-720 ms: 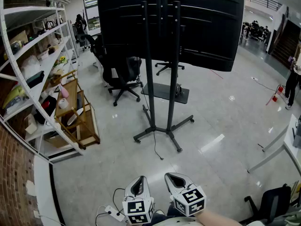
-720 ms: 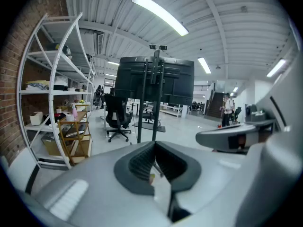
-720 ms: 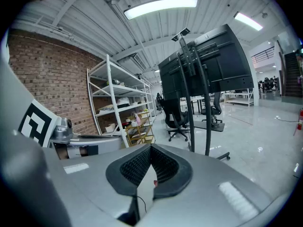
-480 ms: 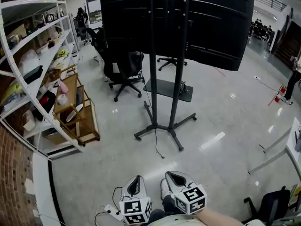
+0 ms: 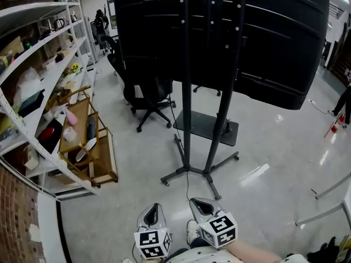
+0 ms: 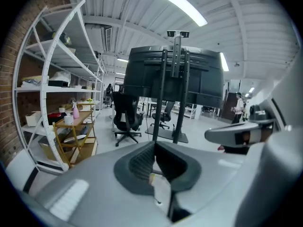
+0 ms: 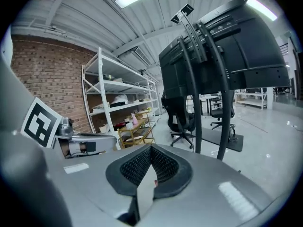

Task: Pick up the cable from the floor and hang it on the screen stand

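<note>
The black screen stand (image 5: 186, 103) carries a large black screen (image 5: 258, 43) and rises just ahead of me on its spread floor legs. A thin black cable (image 5: 187, 186) hangs from the stand and trails over the grey floor towards my feet. Both grippers are low in the head view, side by side, short of the stand's base and touching nothing. My left gripper (image 5: 155, 206) is shut and empty, with its tips together in the left gripper view (image 6: 154, 143). My right gripper (image 5: 196, 201) is also shut and empty (image 7: 151, 146).
A white shelf rack (image 5: 38, 92) full of goods lines the left side, with a wooden cart (image 5: 88, 147) beside it. A black office chair (image 5: 145, 92) stands behind the stand at left. A black floor plate (image 5: 205, 127) lies beyond. White table legs (image 5: 329, 201) stand at right.
The view has moved closer to the screen stand, which now looms larger. The white power strip at the lower left has dropped out of sight. Both grippers stay shut and level.
</note>
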### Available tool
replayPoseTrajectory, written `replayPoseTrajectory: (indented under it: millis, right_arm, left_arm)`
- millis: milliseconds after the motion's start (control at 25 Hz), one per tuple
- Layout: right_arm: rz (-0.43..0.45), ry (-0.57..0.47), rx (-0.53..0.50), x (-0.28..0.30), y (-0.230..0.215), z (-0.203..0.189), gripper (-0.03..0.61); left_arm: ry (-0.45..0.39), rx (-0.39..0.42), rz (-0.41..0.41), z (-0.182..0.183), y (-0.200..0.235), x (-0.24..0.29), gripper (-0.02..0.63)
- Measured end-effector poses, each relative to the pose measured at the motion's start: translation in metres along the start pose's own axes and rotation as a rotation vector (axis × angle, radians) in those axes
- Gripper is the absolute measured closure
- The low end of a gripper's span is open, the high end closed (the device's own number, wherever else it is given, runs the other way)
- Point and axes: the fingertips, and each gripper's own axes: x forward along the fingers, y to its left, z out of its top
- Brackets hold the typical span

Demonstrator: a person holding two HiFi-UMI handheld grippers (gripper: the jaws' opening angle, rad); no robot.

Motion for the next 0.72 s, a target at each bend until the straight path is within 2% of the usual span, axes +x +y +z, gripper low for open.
replayPoseTrajectory:
  millis: [160,280,600,680,720]
  right_arm:
    - [0.016,0.014,-0.046,0.058,-0.050,0.036,0.580]
    - [-0.007,0.028,-0.054,0.095,-0.081,0.050,0.580]
    - [-0.066,0.115,0.007,0.207,-0.146,0.050,0.580]
    - [-0.093,0.128,0.024,0.246,-0.167,0.046,0.515]
    - [-0.122,0.127,0.031,0.266,-0.179,0.044,0.508]
  left_arm:
    - [-0.030,-0.019,0.009,0.045,0.010,0.080,0.607]
    - [-0.016,-0.018,0.013,0.062,0.018,0.128,0.607]
    - [0.065,-0.004,-0.009,0.062,0.042,0.227,0.606]
    - [0.071,0.004,-0.027,0.059,0.050,0.256,0.607]
    - [0.077,0.008,-0.037,0.055,0.055,0.272,0.607]
